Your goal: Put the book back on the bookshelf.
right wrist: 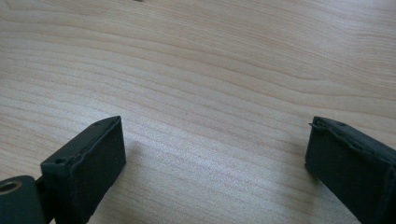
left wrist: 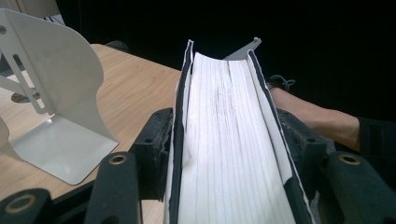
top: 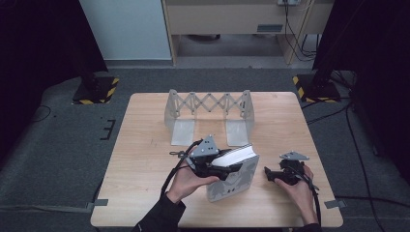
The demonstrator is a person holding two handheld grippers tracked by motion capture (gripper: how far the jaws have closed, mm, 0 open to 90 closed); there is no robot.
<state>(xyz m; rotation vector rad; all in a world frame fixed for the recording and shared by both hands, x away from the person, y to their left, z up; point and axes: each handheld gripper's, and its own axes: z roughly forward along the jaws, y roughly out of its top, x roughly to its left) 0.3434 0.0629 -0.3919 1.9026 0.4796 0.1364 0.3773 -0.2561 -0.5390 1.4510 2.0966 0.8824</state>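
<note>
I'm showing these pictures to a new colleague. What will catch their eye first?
Probably the book standing on edge near the table's front, its white pages clamped in the left hand-held gripper. Behind it, an extendable metal book rack stands at the table's far side.

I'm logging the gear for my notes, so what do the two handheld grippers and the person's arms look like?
Both are black. The left gripper and the right gripper each carry a grey three-cornered plate on top and trail a black cable. The jaws are blocky black pads with brass-coloured rivets. The person wears dark long sleeves.
</note>
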